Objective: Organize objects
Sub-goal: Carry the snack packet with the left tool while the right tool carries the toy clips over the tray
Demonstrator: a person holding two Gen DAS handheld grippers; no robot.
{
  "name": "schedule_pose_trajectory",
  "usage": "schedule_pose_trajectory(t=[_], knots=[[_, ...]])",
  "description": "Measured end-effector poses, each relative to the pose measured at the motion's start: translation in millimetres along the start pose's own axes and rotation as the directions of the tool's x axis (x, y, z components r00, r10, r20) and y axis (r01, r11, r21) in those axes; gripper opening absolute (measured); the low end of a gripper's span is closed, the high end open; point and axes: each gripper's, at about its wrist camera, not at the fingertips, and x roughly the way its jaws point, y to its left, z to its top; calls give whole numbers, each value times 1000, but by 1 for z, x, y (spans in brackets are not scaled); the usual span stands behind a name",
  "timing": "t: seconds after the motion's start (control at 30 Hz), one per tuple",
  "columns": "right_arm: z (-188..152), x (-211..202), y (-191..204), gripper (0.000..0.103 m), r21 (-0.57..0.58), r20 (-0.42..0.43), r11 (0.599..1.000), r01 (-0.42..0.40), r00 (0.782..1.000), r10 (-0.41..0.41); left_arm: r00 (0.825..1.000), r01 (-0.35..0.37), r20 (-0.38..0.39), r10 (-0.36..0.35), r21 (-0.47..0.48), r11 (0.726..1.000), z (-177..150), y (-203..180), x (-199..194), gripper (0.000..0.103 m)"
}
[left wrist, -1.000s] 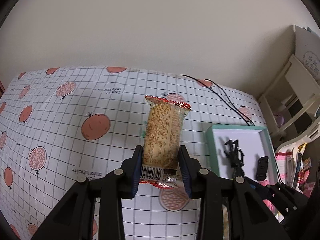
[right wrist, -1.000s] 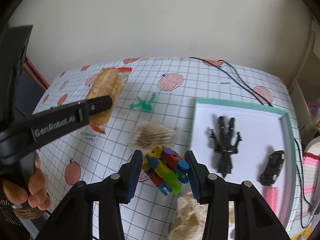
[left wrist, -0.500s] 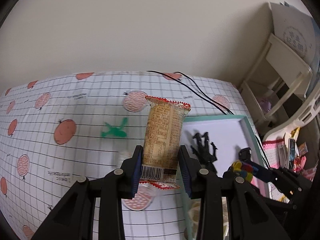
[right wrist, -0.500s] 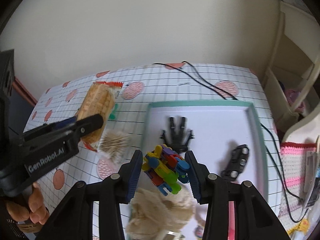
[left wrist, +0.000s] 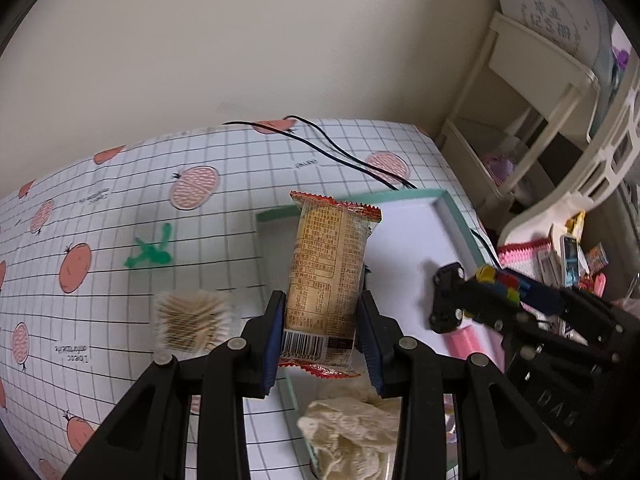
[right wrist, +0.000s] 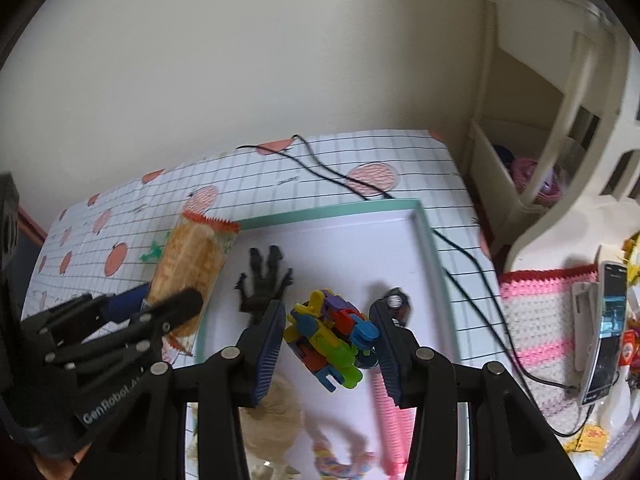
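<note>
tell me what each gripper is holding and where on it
Left gripper: snack packet, clamped near its barcode end. Right gripper: multicoloured block toy, pinched across its sides.

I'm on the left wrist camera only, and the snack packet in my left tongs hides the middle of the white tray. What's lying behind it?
Observer: A black spiky plastic toy figure lies flat on the white tray with the teal rim, just right of your orange-wrapped snack packet.
Operator: I only see coloured bits at the other tool. What is it carrying?
Observer: The right tongs are shut on a multicoloured toy of interlocking plastic blocks, held above the tray between the black figure and the right rim.
</note>
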Motion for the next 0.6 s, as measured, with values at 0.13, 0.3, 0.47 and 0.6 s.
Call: schedule_pose_trajectory(t=[0.13,0.3,0.47,0.6], knots=[[0,-2,-15,47,25,3,999,42,999,-42,1000,18,-20,-18,14,1000,-2,-9,7,37],[-1,0,-32,47,55,-9,995,80,997,-79,998,28,-48,-26,40,999,-6,-21,16,37],[-4,9,-42,47,65,-39,992,112,993,-109,996,42,-77,-37,65,997,-11,-32,25,37],[-8,18,-49,47,79,-67,990,120,991,-114,994,39,-104,-31,81,996,-16,-39,34,37]])
